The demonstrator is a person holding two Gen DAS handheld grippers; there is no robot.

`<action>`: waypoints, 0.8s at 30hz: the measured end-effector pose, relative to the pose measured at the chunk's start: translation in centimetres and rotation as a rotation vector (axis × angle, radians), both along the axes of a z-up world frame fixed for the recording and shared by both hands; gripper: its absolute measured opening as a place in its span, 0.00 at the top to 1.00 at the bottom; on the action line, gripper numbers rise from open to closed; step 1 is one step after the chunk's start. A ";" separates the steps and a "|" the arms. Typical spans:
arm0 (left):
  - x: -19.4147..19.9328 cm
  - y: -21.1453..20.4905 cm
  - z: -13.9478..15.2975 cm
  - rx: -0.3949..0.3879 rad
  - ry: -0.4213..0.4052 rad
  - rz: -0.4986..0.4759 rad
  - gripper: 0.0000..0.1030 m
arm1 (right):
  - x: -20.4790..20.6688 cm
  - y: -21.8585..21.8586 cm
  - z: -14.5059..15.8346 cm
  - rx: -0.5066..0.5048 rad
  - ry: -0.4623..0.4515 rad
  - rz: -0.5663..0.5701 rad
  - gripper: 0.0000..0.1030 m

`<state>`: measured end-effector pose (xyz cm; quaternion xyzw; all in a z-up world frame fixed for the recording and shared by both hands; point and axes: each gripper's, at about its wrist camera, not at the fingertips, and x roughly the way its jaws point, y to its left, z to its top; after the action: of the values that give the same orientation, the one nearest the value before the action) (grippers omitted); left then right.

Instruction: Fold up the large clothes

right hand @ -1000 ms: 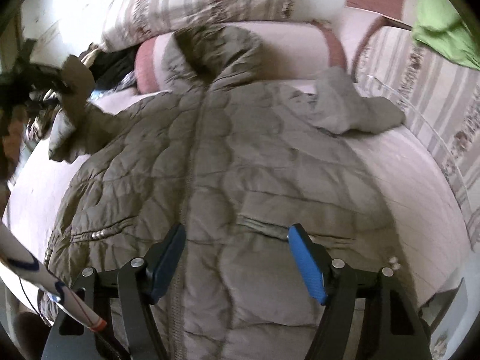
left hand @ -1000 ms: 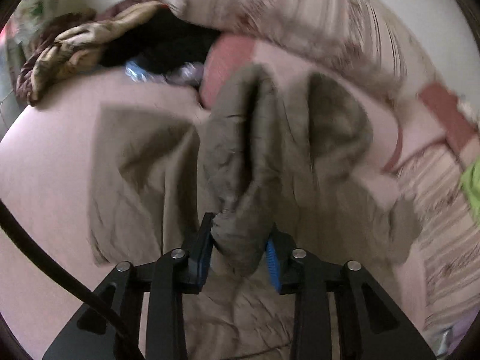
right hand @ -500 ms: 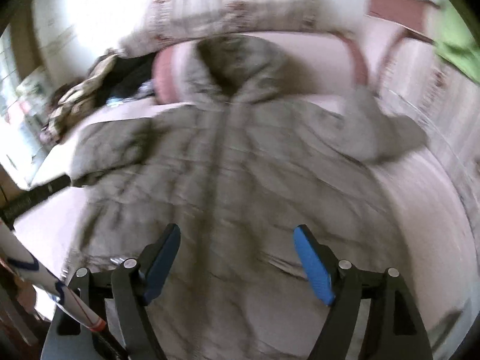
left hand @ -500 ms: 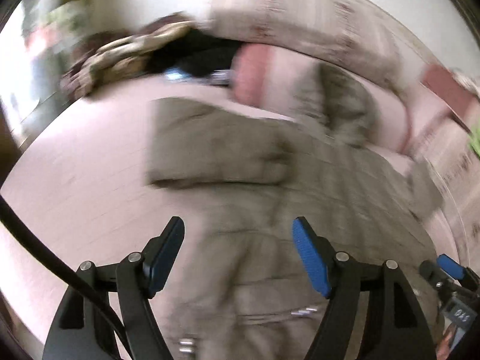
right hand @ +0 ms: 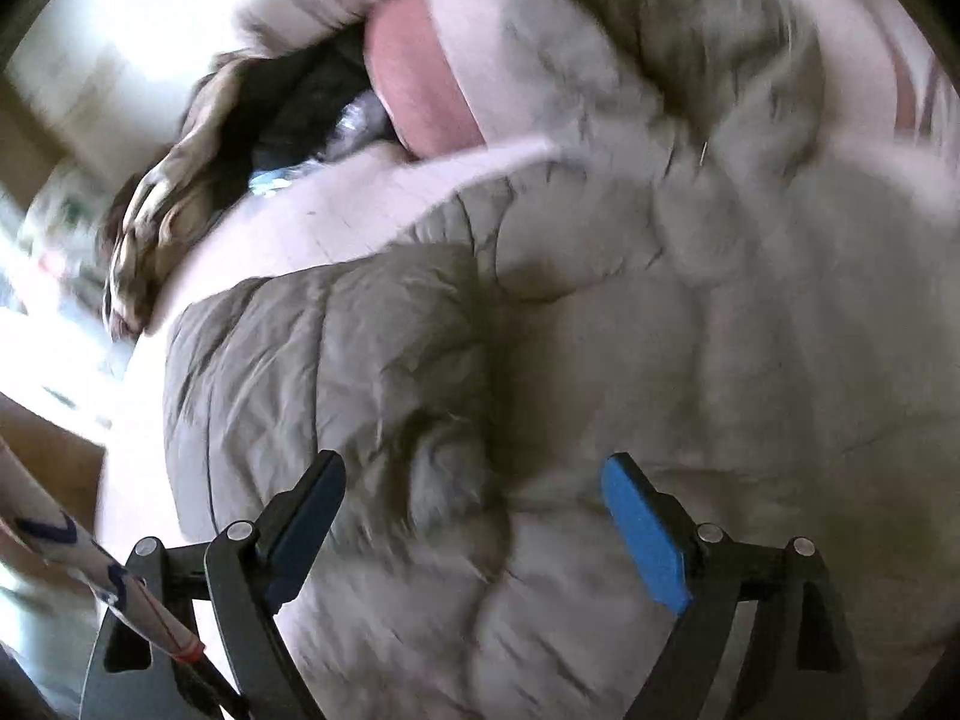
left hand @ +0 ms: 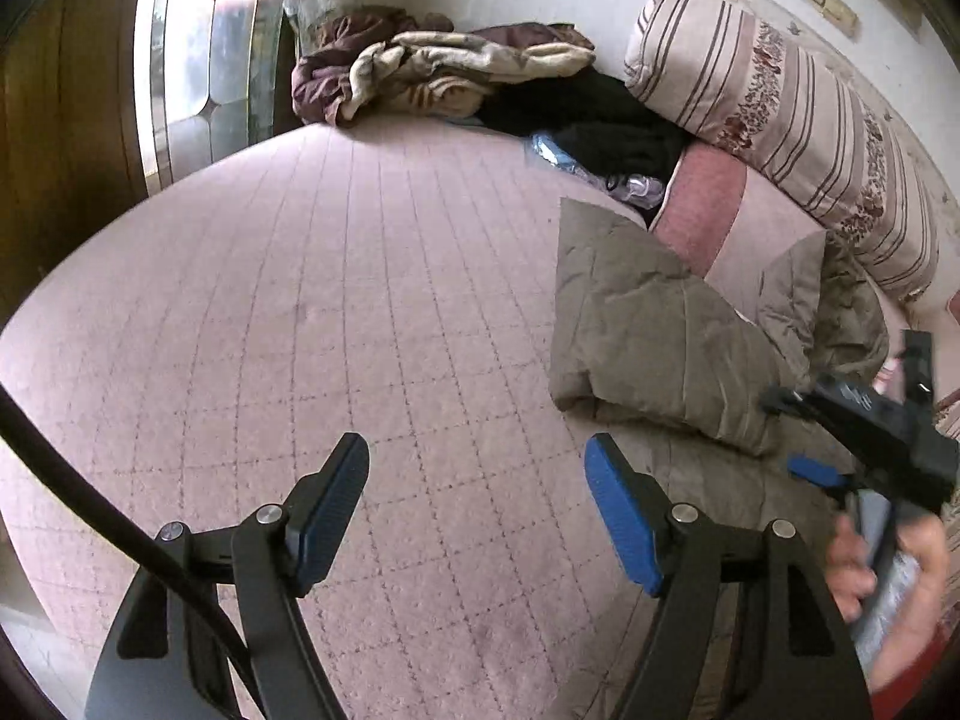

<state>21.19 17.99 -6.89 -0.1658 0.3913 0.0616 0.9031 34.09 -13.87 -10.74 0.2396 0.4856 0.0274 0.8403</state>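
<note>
Left gripper (left hand: 474,510) spread, empty, over bedspread (left hand: 300,312). Right gripper (right hand: 474,531) opening over jacket (right hand: 630,360), nothing pinched. Advice: grab folded sleeve (left hand: 648,330) edge, pull flat.

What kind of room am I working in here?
Most likely a bedroom: a wide mattress under a pink quilted bedspread, a striped bolster pillow along the wall, and a heaped blanket at the head. The olive puffer jacket lies on it.
</note>
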 end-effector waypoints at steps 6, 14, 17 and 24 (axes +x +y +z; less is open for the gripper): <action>0.4 -0.6 -0.3 -0.021 0.017 -0.021 0.29 | 1.1 1.8 -0.4 0.112 0.031 0.051 0.81; 0.3 -1.4 -0.8 -0.035 0.051 -0.066 0.29 | -2.2 -4.7 7.1 -0.138 -0.113 -0.060 0.84; 0.4 -2.1 -0.9 -0.042 0.065 -0.093 0.29 | -3.1 -9.9 6.7 -0.282 -0.054 -0.190 0.84; 0.9 -4.6 -1.4 -0.030 0.096 -0.168 0.29 | -6.2 -19.5 1.4 -0.413 0.137 -0.407 0.84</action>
<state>22.11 13.38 -8.29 -0.1425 0.4474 -0.0125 0.8828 27.89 -33.40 -9.32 0.1573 0.4783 -0.2574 0.8247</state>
